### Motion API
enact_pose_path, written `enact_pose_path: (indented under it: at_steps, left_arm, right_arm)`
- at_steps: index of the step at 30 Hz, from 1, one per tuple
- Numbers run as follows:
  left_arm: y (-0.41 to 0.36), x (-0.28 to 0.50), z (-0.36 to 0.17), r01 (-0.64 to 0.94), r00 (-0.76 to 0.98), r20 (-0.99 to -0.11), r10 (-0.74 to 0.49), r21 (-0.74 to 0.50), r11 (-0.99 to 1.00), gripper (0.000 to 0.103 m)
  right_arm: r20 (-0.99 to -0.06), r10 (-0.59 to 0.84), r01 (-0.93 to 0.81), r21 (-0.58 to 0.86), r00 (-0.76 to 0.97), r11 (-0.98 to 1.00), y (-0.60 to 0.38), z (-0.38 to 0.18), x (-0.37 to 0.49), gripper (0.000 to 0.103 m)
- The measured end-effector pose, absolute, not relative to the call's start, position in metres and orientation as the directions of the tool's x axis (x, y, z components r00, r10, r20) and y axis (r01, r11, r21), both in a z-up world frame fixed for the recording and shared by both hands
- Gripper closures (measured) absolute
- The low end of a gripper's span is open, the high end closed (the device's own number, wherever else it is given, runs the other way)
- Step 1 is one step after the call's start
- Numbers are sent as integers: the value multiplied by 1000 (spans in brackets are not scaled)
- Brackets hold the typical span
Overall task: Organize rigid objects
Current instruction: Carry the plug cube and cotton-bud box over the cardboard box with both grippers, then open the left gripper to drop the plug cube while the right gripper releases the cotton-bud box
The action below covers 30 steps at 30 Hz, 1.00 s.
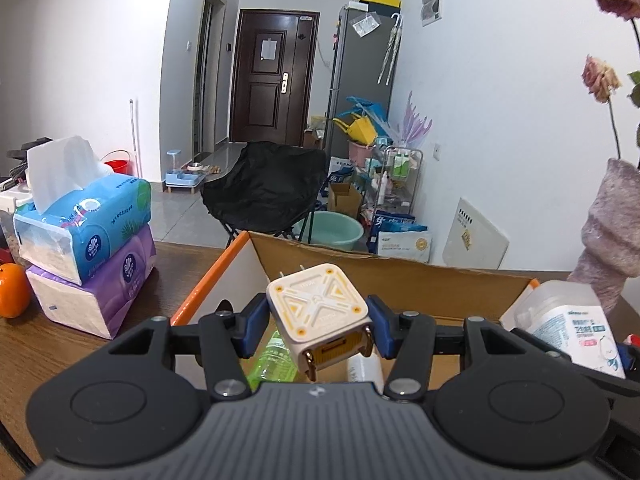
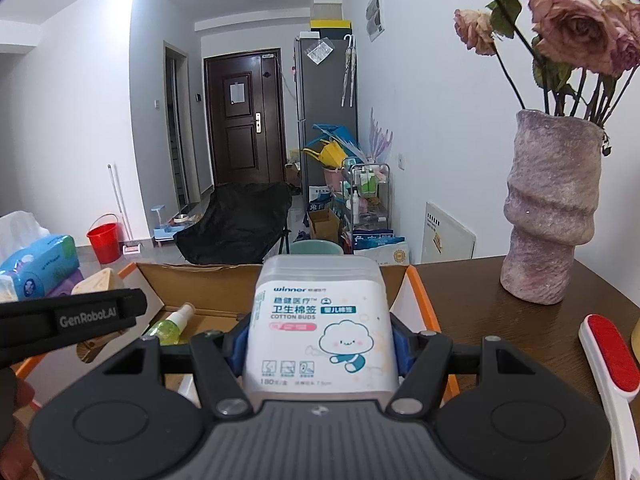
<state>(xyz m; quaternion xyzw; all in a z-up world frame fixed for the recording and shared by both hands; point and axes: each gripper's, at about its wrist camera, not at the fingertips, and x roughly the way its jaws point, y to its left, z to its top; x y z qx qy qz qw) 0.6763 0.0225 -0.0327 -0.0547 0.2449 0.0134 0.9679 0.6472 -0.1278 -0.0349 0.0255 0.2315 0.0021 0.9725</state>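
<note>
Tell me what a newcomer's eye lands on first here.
Both grippers are loaded over the open cardboard box: the left gripper clamps a cream plug adapter, the right gripper a cotton buds box. Wilted roses in a purple vase stand right.

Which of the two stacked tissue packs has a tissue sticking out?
The blue tissue pack on top; a white tissue stands out of it. The purple tissue pack beneath shows none.
</note>
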Motion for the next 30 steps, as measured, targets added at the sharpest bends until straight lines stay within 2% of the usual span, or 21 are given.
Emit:
enact_pose_path:
  at_steps: [13,15,16,17,19,22,30]
  left_arm:
    - [24,689,-44,-39,854,-521,2,-61,997,48]
    - [25,685,-43,-50,862,-507,21,-42,998,37]
    - [27,684,-42,-50,865,-502,22,-43,998,22]
    - [30,682,-41,-52,870,-493,23,-46,998,12]
    - [33,677,-38,-60,882,-471,37,-34,998,2]
    - [38,671,-34,-62,893,-449,38,-40,997,0]
    - [46,673,-33,-84,889,-455,51,-51,995,0]
  right_arm:
    - [-495,19,8,53,869,999,-133,-49,666,39]
    - [-508,17,16,61,861,998,-136,-50,668,38]
    - [-514,13,22,63,858,998,-138,-50,669,34]
    - [-518,9,27,62,855,998,-139,-50,670,28]
    - [-517,-2,35,53,856,998,-141,-51,669,8]
    - [-507,-16,45,44,862,998,-142,-50,667,2]
    - [-507,-3,25,37,862,999,-141,-48,664,0]
